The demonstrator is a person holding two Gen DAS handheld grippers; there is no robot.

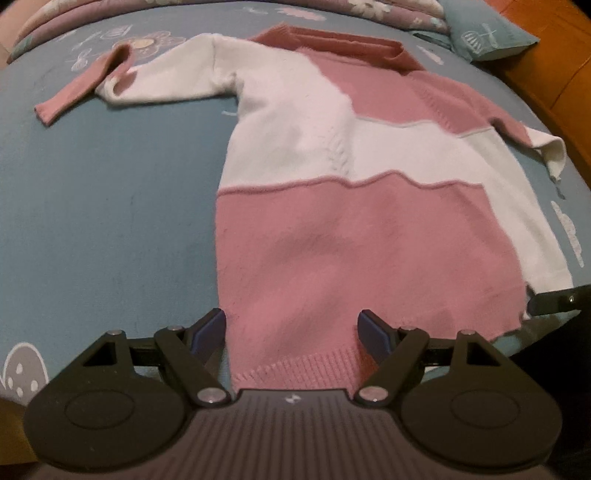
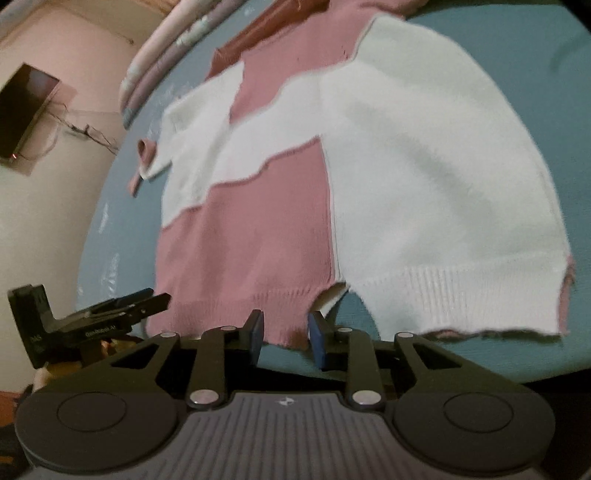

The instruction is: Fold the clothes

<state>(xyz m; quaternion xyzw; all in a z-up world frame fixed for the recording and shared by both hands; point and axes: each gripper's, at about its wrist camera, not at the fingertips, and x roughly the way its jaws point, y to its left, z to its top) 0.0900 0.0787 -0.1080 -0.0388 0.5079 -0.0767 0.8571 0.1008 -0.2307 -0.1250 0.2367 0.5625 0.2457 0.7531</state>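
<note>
A pink and white knit sweater [image 1: 332, 155] lies flat on a blue bedspread [image 1: 110, 206], collar far, hem near. One sleeve stretches out to the far left. My left gripper [image 1: 291, 328] is open, its fingers on either side of the pink ribbed hem. In the right wrist view the sweater [image 2: 406, 155] fills the middle. My right gripper [image 2: 286, 332] is open with a narrow gap, and the pink edge of the hem sits between its fingertips. The left gripper [image 2: 122, 306] shows at the left of that view. The right gripper's tip [image 1: 557, 299] shows at the right edge of the left wrist view.
Folded floral bedding [image 1: 369, 11] and a blue pillow [image 1: 491, 33] lie at the far end of the bed. A wooden edge [image 1: 561, 74] runs along the right. A dark wall-mounted screen [image 2: 26, 110] hangs on the pink wall at left.
</note>
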